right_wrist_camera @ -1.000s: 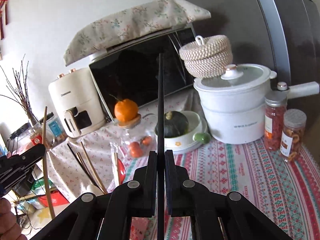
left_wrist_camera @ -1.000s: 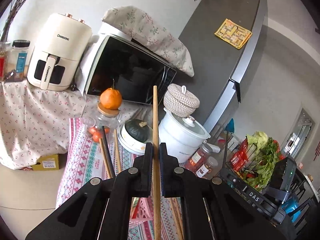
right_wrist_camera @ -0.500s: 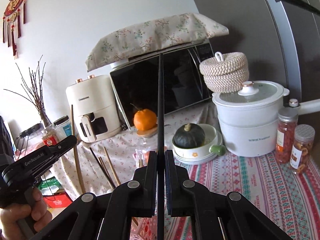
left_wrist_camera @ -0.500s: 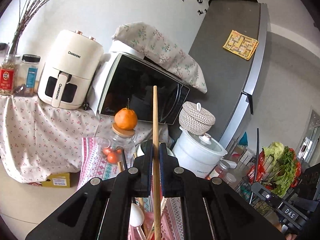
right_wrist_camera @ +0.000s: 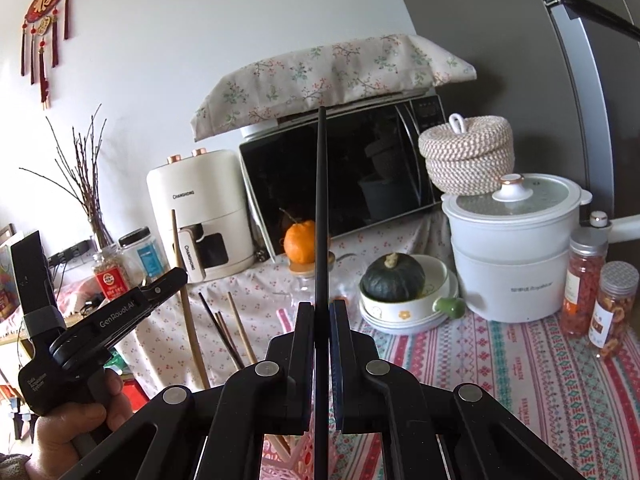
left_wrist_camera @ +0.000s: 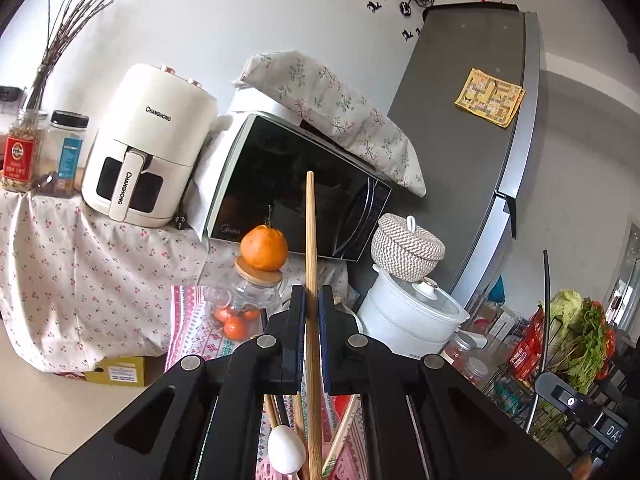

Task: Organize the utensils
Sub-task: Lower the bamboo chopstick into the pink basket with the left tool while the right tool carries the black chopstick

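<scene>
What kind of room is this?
Most likely a home kitchen: a microwave and an air fryer stand on a covered counter, a white cooking pot sits on the table, and a fridge stands alongside.

Soft daylight is filling both views evenly, glare is washing the white wall (left_wrist_camera: 248, 20), fisheye distortion is bending the fridge (left_wrist_camera: 472, 152), and dark vignetting is cutting corners.

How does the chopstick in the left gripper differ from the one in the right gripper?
The left gripper is shut on a wooden chopstick; the right gripper is shut on a black chopstick. The wooden chopstick looks blunt and round at its upper end, while the black chopstick narrows toward its tip. Both stand upright, clamped between closed jaws.
</scene>
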{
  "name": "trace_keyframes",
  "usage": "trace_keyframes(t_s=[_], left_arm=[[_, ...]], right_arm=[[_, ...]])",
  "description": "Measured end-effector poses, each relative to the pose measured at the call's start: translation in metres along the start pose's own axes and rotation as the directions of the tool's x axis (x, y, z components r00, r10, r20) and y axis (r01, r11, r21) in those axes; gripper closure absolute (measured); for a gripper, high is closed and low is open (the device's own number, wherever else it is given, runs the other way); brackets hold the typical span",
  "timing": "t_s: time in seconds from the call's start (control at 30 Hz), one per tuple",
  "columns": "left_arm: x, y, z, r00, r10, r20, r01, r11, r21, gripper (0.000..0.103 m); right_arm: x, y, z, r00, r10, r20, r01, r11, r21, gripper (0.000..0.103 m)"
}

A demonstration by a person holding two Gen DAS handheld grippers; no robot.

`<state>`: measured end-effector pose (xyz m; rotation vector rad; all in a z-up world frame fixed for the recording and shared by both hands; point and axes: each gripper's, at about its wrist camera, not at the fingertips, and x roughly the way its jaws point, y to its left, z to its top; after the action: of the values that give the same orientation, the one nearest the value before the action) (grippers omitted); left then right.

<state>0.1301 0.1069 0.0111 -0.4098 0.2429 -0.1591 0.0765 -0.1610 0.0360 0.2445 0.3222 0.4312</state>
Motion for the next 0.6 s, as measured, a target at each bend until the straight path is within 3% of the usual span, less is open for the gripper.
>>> trace_keyframes(t_s=[0.6], left_arm=[[0.004, -0.015, -0.020, 0.996, 0.072, 0.049, -0.076, 0.992, 0.100, 0.097]], right_arm=[[0.001, -0.001, -0.002, 1.000, -0.004, 0.005, 0.004, 1.000, 0.006, 0.097]])
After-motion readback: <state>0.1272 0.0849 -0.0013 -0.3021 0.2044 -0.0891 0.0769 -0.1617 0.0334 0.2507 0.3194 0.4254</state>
